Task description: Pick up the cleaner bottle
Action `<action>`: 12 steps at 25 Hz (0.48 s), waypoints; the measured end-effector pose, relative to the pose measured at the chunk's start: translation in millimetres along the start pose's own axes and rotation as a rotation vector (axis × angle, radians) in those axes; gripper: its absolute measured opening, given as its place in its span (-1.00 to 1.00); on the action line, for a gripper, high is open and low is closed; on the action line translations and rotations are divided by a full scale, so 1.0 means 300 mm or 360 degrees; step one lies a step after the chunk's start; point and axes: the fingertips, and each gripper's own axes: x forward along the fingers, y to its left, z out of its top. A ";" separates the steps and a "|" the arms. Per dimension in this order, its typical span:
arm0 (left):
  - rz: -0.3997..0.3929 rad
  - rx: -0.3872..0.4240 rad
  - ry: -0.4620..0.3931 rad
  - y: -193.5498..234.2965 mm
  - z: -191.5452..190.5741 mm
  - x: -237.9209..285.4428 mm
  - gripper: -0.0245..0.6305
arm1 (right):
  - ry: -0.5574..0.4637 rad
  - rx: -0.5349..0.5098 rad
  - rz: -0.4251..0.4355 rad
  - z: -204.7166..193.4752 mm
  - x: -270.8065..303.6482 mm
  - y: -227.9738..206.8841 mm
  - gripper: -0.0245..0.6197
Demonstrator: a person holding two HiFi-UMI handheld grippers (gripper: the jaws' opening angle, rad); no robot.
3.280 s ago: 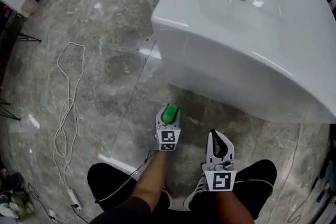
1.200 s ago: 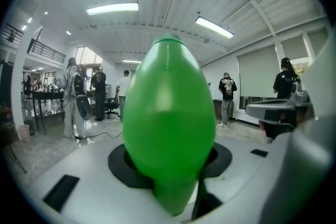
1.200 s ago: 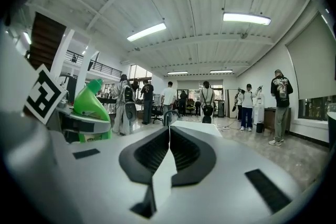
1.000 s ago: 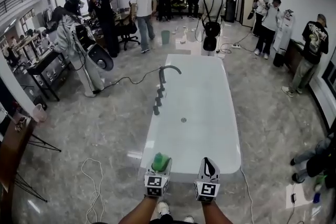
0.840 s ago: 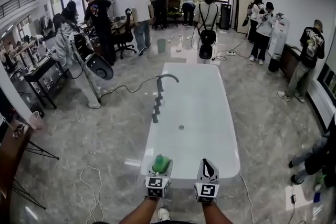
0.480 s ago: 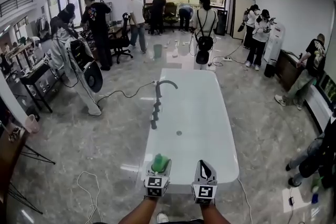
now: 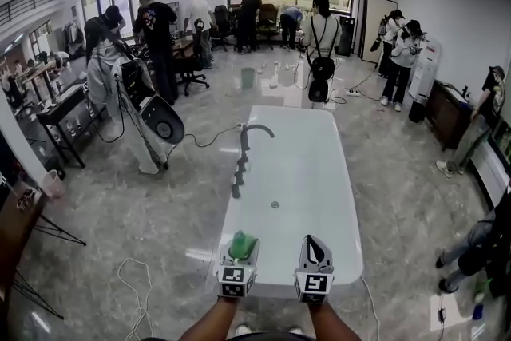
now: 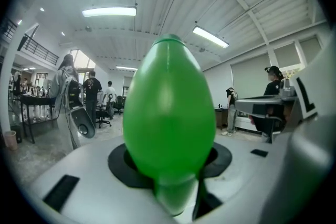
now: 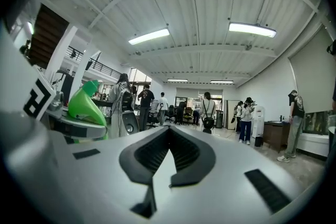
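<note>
Bottle's in hand. My left gripper (image 7: 239, 258) is clamped on the green bottle (image 8: 168, 123), jaws about half closed around its body. Its tapered end pokes out ahead of the fingertips. From the left gripper view the bottle fills the space between the jaws and nothing is under it, so it hangs clear in the air, borne by the grip alone. My right gripper (image 9: 168, 152) is just to the right of the left one. Its jaws are together with nothing between them, so it's only along for the ride.

So the pick-up itself looks done to me: grasped, lifted, off every surface. What's left, if anything, is to hold it steady. I see no sign of slipping, and the bottle sits straight in the jaws.

Against the frame from a few seconds back, the big change is the view. Then the head camera looked down at the floor (image 7: 128, 212) and the near end of the tub (image 7: 319, 172), with the grippers low by my feet and the bottle already gripped. Now the view is up across the whole room. Both grippers point out level over the tub's near end, with the tap (image 7: 244, 148) far ahead of the left one. Over the last second the grip looks the same, and only the people at the back have shifted.
</note>
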 end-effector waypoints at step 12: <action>0.0100 0.0071 -0.0039 0.004 0.045 0.045 -0.37 | -0.0027 0.0007 -0.0016 0.015 0.016 -0.095 -0.87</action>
